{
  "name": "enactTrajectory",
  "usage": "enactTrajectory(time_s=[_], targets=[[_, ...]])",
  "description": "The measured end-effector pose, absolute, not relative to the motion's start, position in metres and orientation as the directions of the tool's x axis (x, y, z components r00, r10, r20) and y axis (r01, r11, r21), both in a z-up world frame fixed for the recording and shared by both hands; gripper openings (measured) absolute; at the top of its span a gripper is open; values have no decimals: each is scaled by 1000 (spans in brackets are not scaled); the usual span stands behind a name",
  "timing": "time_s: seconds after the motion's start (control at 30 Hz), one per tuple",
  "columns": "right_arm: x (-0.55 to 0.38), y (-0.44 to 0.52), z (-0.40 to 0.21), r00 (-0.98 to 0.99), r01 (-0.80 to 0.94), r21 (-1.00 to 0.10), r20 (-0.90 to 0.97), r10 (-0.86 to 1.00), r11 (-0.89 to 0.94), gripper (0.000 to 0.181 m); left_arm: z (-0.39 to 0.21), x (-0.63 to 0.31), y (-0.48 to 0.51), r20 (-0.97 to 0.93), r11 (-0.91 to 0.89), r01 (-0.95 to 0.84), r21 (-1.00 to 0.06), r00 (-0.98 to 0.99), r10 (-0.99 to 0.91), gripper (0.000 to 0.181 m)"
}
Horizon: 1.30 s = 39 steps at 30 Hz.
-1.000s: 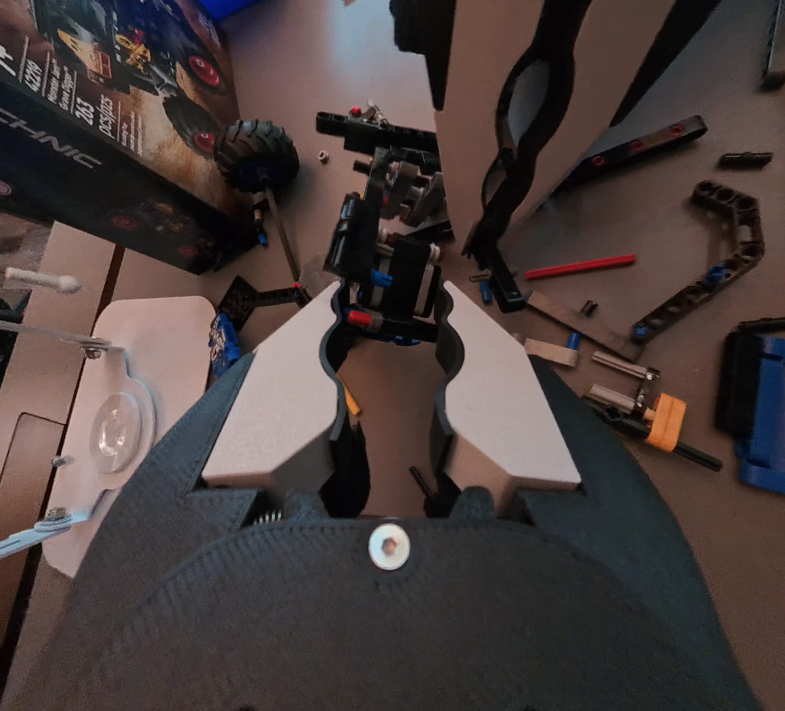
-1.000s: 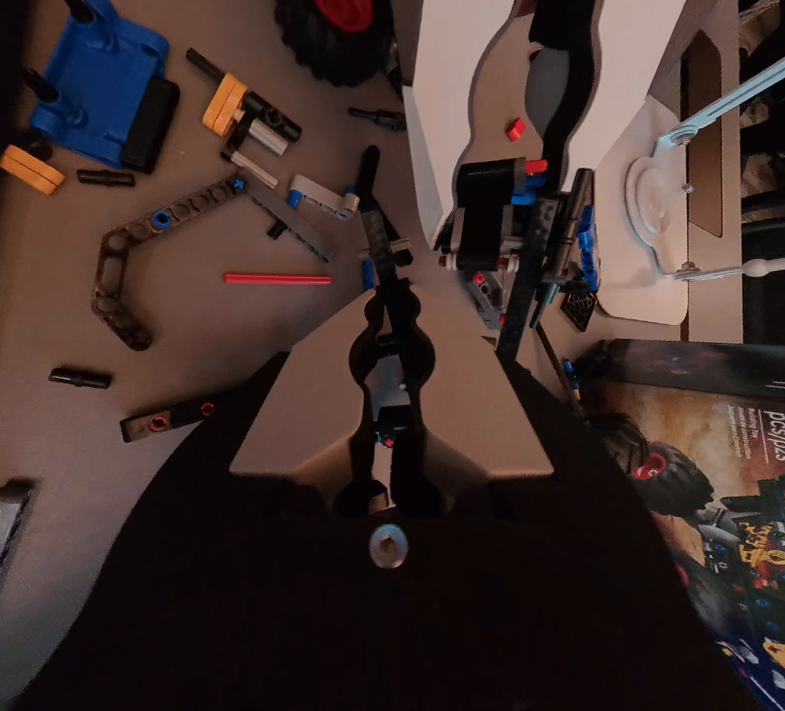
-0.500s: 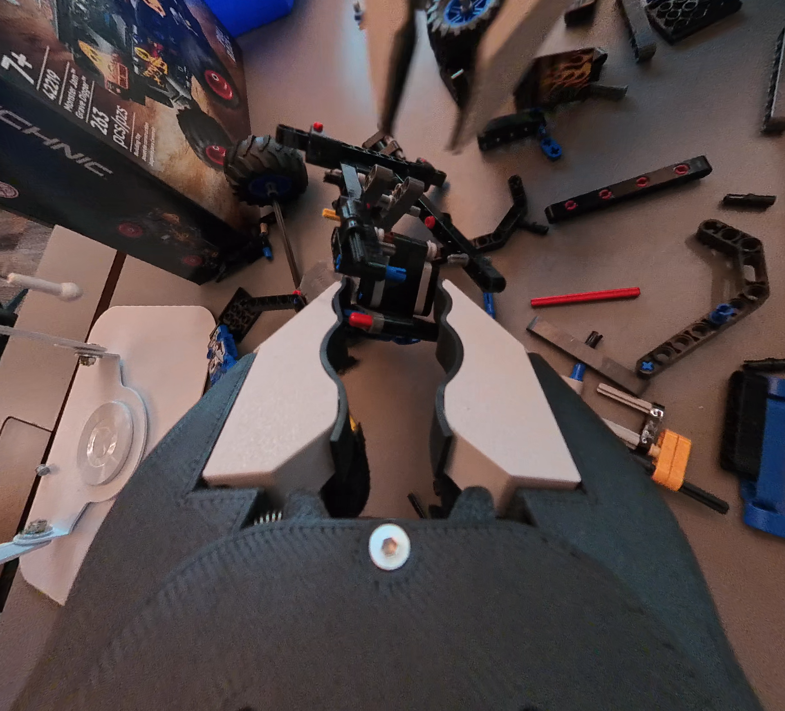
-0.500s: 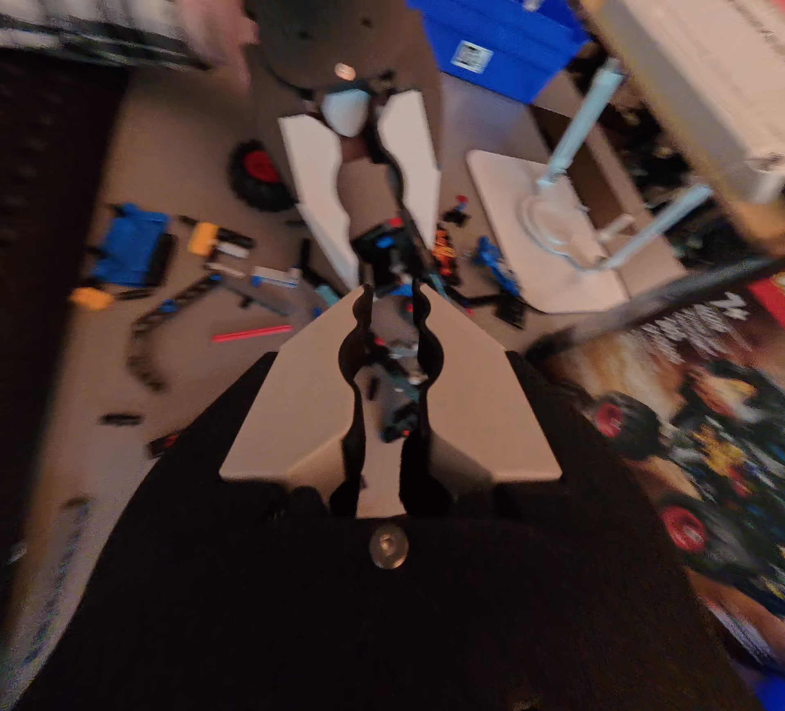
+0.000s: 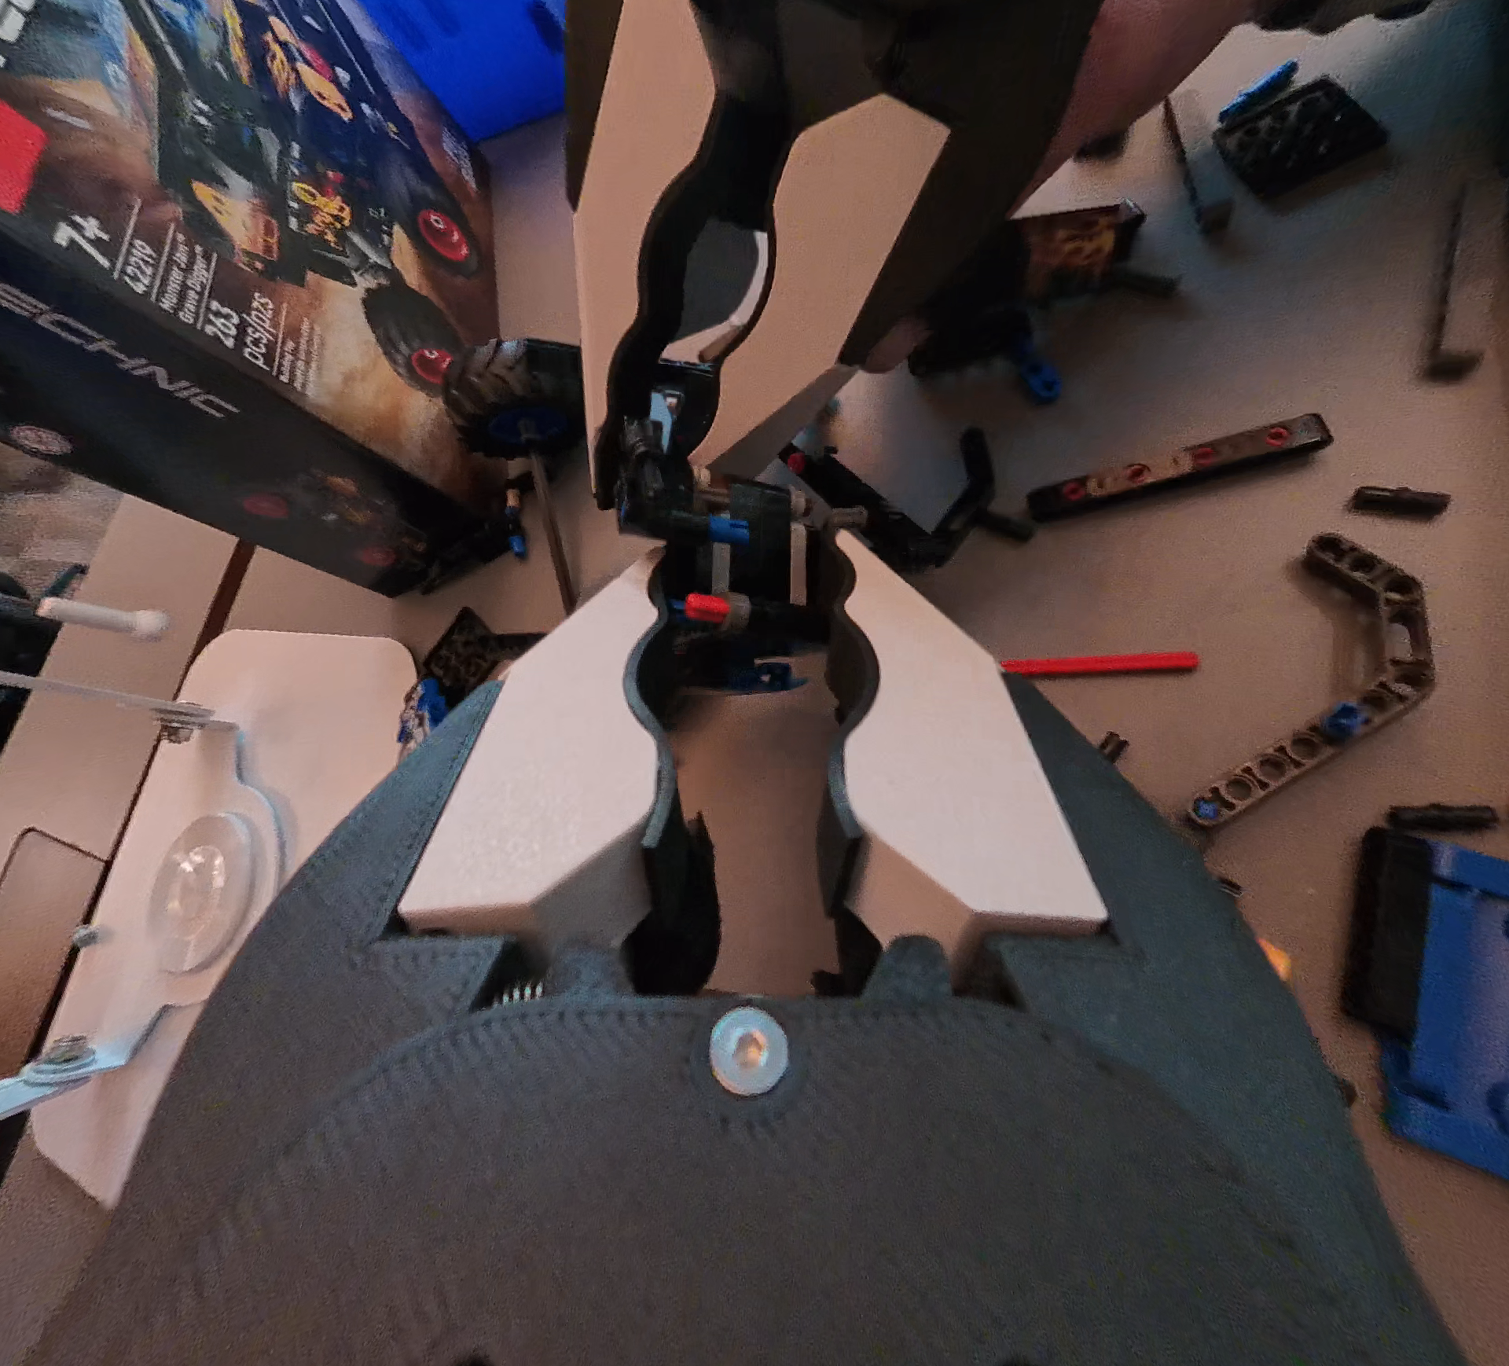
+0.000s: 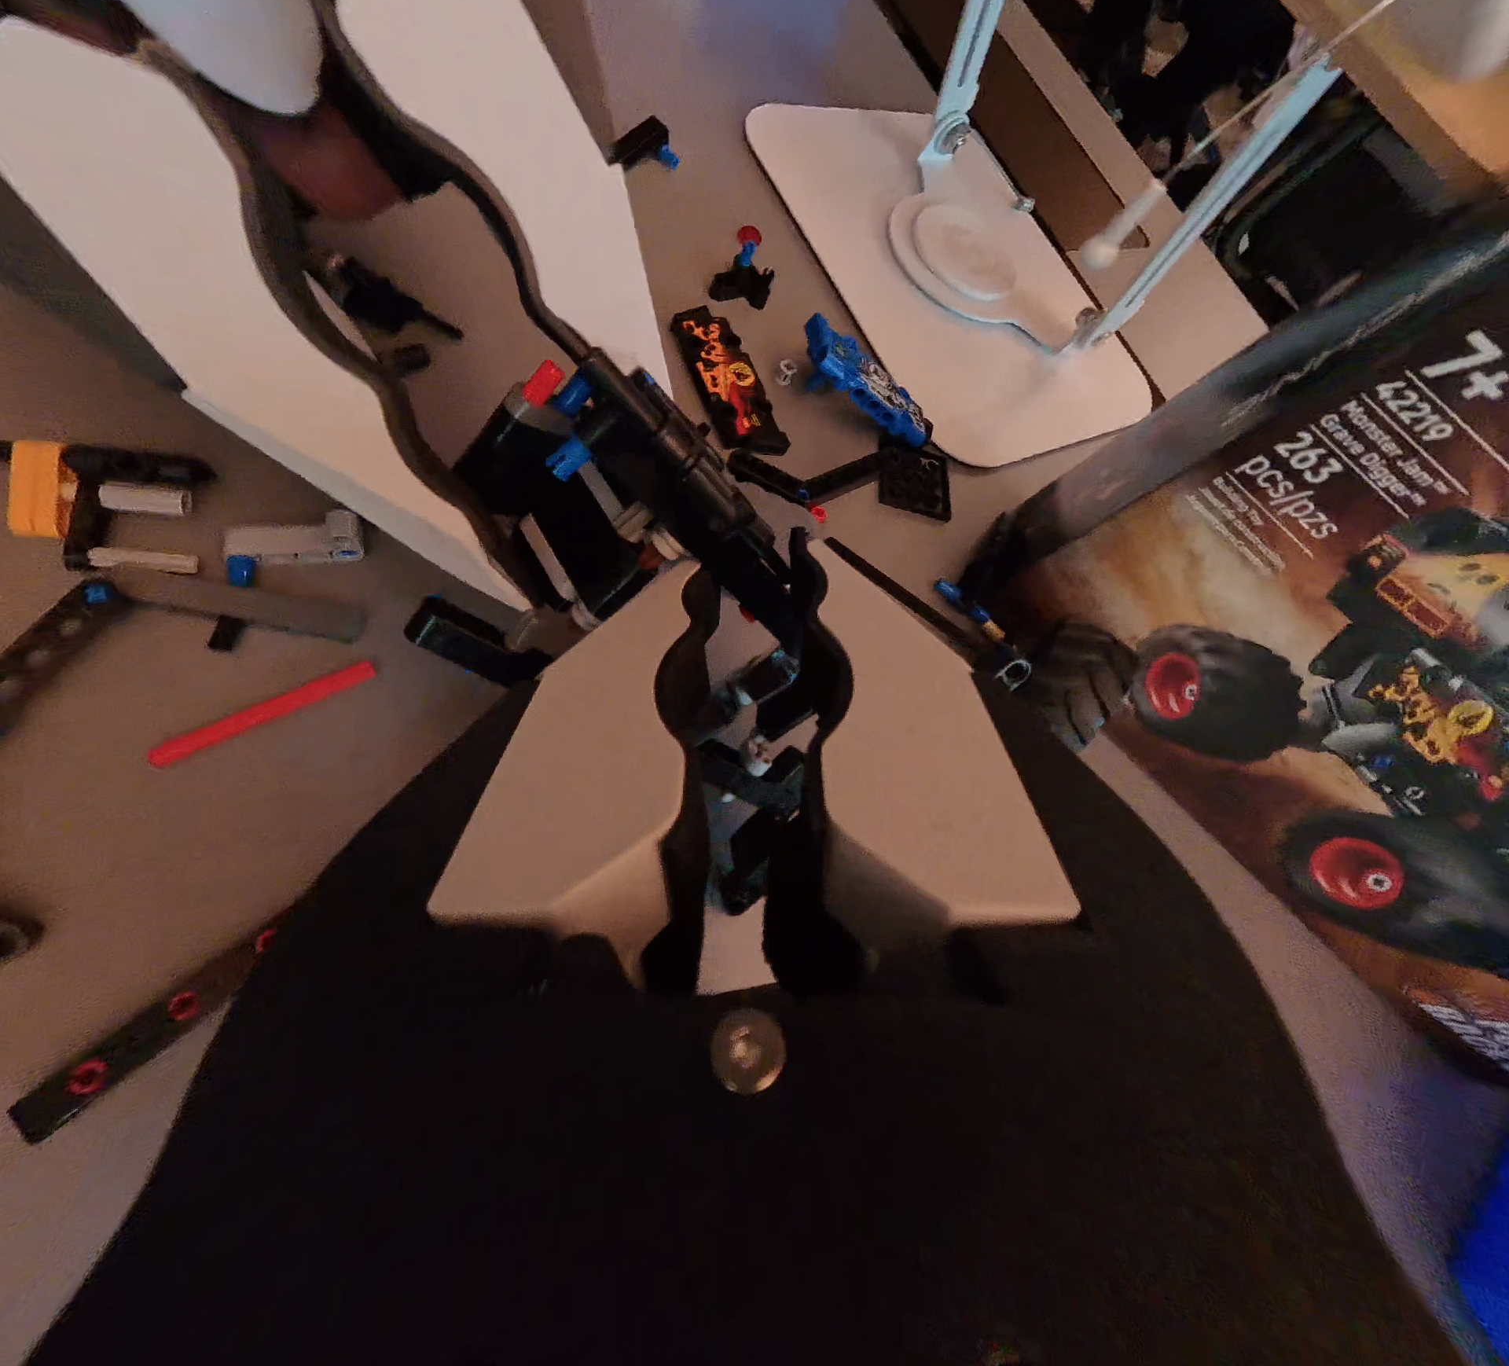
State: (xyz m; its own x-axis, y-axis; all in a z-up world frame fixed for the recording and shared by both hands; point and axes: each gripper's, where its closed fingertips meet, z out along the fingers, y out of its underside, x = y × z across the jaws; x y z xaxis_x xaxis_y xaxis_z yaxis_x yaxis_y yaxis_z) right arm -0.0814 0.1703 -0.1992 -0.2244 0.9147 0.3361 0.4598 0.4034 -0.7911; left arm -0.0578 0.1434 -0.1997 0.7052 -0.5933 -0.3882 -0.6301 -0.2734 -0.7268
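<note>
Gripping black brick assembly [image 5: 739, 551], left gripper [image 5: 745, 575], right gripper [image 6: 755, 592]

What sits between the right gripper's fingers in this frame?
The right gripper is shut on a black beam piece of the brick assembly, which the left gripper grips at the other end. How the piece joins lower down is hidden by the fingers.

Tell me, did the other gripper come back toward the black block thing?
Yes. In the left wrist view, the right gripper has come back down from near the blue bin onto the black assembly.
</note>
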Motion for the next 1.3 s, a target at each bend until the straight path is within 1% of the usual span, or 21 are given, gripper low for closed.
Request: enactTrajectory(time_s=[0.07, 0.13, 0.2, 0.27, 0.3, 0.33, 0.4, 0.47, 0.6, 0.67, 0.77, 0.8, 0.87, 0.93, 1.0, 1.07, 1.1, 1.17, 1.2, 1.27, 1.3], targets=[[-82, 169, -202, -214, 481, -790, 315, 925, 380, 16, -203, -59, 141, -446, -272, -689, -672, 669, -595, 30], [-82, 170, -197, -202, 466, -797, 327, 923, 384, 15, -199, -58, 143, -404, -267, -630, -729, 711, -576, 30], [-83, 172, -204, -227, 487, -670, 522, 822, 560, 14, -215, -59, 143, -327, -341, -608, -717, 726, -605, 28], [-83, 162, -205, -282, 440, -549, 667, 689, 711, 14, -225, -55, 141, -209, -398, -535, -745, 754, -623, 25], [-84, 160, -204, -284, 437, -518, 696, 660, 735, 14, -225, -55, 139, -241, -392, -568, -724, 741, -627, 25], [-85, 160, -205, -282, 445, -538, 675, 682, 716, 14, -225, -56, 139, -297, -381, -613, -692, 723, -623, 25], [-82, 162, -209, -284, 465, -624, 567, 774, 628, 15, -225, -53, 141, -329, -355, -630, -690, 711, -621, 26], [-82, 165, -208, -254, 484, -685, 485, 837, 544, 16, -221, -53, 143, -373, -338, -655, -676, 699, -610, 25], [-81, 168, -211, -235, 507, -788, 266, 935, 351, 15, -217, -50, 144, -349, -320, -627, -710, 708, -613, 27], [-80, 167, -209, -231, 500, -821, 182, 956, 277, 15, -212, -48, 144, -285, -316, -571, -758, 726, -626, 28], [-80, 168, -202, -200, 486, -856, 90, 976, 179, 14, -201, -48, 147, -301, -285, -549, -786, 742, -599, 29], [-80, 167, -201, -194, 485, -865, 40, 980, 131, 14, -199, -48, 147, -310, -288, -552, -783, 747, -588, 29], [-81, 167, -204, -181, 504, -860, -9, 983, 85, 15, -204, -51, 148, -399, -297, -623, -724, 729, -557, 29], [-81, 170, -208, -154, 528, -844, 21, 988, 100, 15, -208, -52, 150, -441, -304, -654, -693, 718, -539, 29], [-80, 172, -210, -130, 534, -842, -1, 991, 69, 15, -210, -52, 153, -510, -299, -705, -643, 686, -520, 29], [-79, 175, -208, -115, 532, -844, 5, 993, 66, 15, -208, -52, 155, -508, -292, -697, -654, 692, -513, 29], [-79, 176, -206, -113, 519, -851, 27, 993, 82, 15, -206, -53, 156, -482, -291, -675, -678, 707, -517, 29], [-80, 175, -194, -148, 465, -867, 126, 981, 181, 15, -193, -52, 155, -310, -297, -528, -795, 776, -548, 30], [-80, 174, -189, -154, 439, -867, 184, 971, 234, 14, -190, -57, 154, -235, -325, -466, -823, 800, -553, 35], [-80, 172, -188, -170, 440, -795, 383, 908, 418, 14, -193, -60, 149, -231, -314, -481, -819, 776, -587, 36], [-80, 171, -190, -181, 449, -765, 429, 885, 462, 15, -198, -60, 146, -247, -305, -504, -808, 759, -603, 36]])
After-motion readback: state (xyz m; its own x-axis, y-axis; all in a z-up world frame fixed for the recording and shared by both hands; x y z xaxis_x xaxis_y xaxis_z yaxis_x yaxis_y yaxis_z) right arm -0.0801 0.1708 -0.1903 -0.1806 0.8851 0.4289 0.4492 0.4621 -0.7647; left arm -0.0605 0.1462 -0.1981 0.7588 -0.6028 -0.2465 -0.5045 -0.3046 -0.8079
